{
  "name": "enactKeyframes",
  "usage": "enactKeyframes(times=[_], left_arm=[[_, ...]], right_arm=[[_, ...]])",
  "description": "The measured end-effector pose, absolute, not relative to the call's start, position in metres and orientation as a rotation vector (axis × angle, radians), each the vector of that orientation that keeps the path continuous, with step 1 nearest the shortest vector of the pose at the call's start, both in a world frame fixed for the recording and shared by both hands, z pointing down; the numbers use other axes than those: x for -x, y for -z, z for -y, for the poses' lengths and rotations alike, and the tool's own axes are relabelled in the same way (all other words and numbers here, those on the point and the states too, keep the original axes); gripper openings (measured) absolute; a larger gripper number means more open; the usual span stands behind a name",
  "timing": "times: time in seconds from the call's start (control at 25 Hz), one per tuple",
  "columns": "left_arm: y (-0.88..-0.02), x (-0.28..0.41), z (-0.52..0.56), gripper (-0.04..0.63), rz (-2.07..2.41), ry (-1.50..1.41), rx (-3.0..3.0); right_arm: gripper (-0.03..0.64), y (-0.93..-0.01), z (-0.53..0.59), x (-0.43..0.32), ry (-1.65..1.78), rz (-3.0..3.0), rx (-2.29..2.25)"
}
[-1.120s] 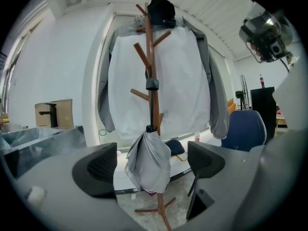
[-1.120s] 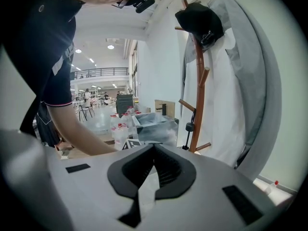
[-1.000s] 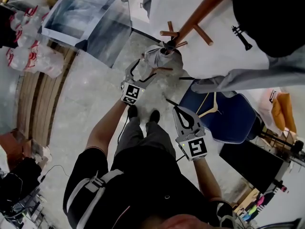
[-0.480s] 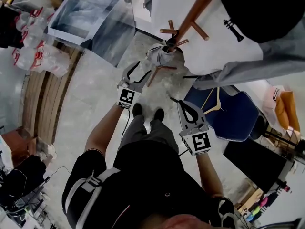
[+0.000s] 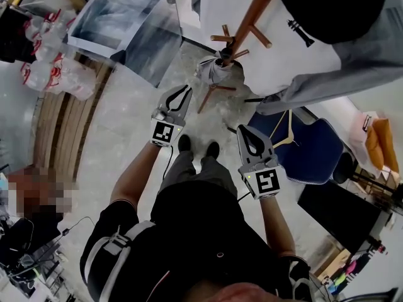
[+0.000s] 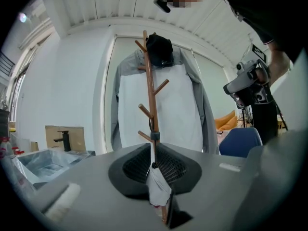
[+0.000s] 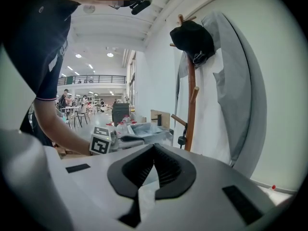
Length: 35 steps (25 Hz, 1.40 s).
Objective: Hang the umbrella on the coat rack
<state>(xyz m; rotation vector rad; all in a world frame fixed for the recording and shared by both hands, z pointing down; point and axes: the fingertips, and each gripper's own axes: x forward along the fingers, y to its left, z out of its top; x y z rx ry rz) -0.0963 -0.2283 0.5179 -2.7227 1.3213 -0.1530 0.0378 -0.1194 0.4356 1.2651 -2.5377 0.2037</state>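
Left gripper (image 5: pixel 184 91), its jaws just drawn together on nothing, is held near the folded grey umbrella (image 5: pixel 213 72) hanging low on the wooden coat rack (image 5: pixel 250 19). The right gripper (image 5: pixel 243 131) is closed and empty.

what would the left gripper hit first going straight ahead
Likely the folded umbrella hanging on the coat rack, though depth is unclear. The left gripper has just been closing its jaws, nothing between them.
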Motion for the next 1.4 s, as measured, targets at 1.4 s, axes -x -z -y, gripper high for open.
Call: enactKeyframes(times=[1.4], left_arm=[[-0.343, 0.140, 0.138, -0.002, -1.609, 0.025, 2.636]], right_arm=[[0.000, -0.357, 0.107, -0.065, -0.021, 2.610, -1.419]])
